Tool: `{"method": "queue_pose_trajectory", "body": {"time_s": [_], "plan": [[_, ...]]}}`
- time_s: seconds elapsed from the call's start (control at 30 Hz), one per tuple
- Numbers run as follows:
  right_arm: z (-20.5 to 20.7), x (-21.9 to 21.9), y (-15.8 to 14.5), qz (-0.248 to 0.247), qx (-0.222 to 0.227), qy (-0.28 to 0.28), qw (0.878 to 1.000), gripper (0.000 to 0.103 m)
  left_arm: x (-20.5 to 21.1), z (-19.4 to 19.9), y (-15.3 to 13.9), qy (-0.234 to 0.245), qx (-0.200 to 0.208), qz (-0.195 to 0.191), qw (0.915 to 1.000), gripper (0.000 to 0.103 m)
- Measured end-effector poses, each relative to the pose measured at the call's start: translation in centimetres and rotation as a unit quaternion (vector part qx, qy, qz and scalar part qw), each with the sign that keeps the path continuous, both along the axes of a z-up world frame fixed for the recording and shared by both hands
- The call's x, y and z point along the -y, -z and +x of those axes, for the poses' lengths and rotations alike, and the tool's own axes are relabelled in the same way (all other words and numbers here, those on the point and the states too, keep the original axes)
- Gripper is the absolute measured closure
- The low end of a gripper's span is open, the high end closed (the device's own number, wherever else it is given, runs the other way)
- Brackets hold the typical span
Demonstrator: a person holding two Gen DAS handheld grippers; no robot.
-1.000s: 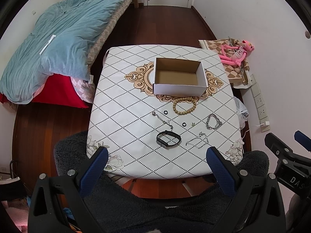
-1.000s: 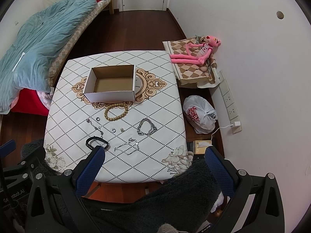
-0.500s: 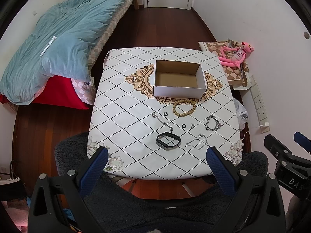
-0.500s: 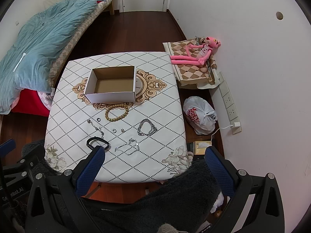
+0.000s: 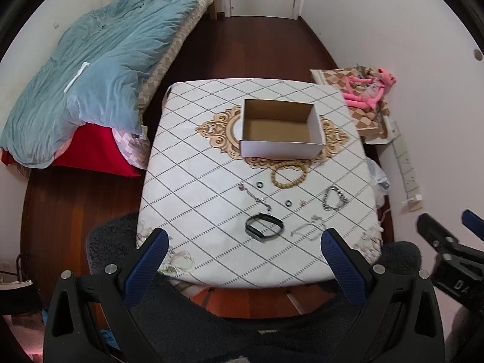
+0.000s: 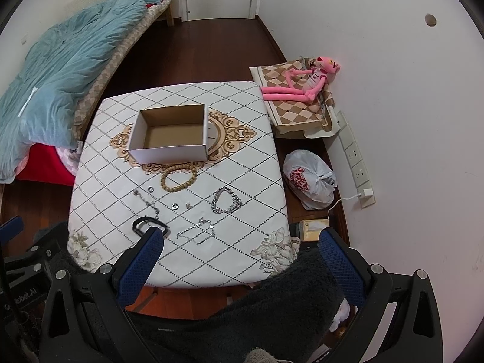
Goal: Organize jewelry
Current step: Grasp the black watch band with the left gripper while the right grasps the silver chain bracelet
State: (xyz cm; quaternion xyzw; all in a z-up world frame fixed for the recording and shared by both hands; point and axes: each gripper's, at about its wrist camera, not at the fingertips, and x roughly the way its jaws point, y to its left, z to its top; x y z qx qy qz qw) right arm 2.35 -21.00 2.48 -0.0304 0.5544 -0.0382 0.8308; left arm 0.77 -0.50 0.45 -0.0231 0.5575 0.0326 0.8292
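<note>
An empty white cardboard box point(image 5: 279, 131) point(image 6: 171, 134) stands mid-table. In front of it lie a wooden bead bracelet point(image 5: 289, 175) point(image 6: 178, 178), a thick silver chain point(image 5: 334, 198) point(image 6: 225, 201), a black band point(image 5: 263, 227) point(image 6: 145, 224), a thin silver necklace point(image 5: 308, 228) point(image 6: 196, 233), a thin chain point(image 5: 254, 195) and small rings point(image 5: 289, 203). My left gripper point(image 5: 242, 242) and right gripper point(image 6: 242, 242) are both open and empty, held above the table's near edge.
The table point(image 5: 187, 157) has a white diamond-pattern cloth. A bed with a blue duvet point(image 5: 99, 69) is at the left. A pink plush toy point(image 6: 302, 83) and a plastic bag point(image 6: 311, 178) lie on the floor by the right wall. A dark fuzzy chair point(image 5: 211, 317) is below.
Both grippers have shifted slightly back and up, so the table sits a little lower in view. Nothing on the table has moved.
</note>
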Motion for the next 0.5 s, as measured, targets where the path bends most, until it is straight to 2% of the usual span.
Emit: {"method": "queue_pose_trajectory", "body": {"time_s": [0.17, 0.5], "plan": [[2.0, 1.4, 3.2, -0.001, -0.015, 0.028, 1.0, 0.0, -0.5, 1.9, 3.1, -0.014, -0.007, 0.015, 0.9998, 0.0], [6.9, 2.8, 13.7, -0.014, -0.077, 0.051, 0.996, 0.0, -0.9, 6.5, 11.0, -0.019, -0.055, 0.037, 0.9976, 0.0]]}}
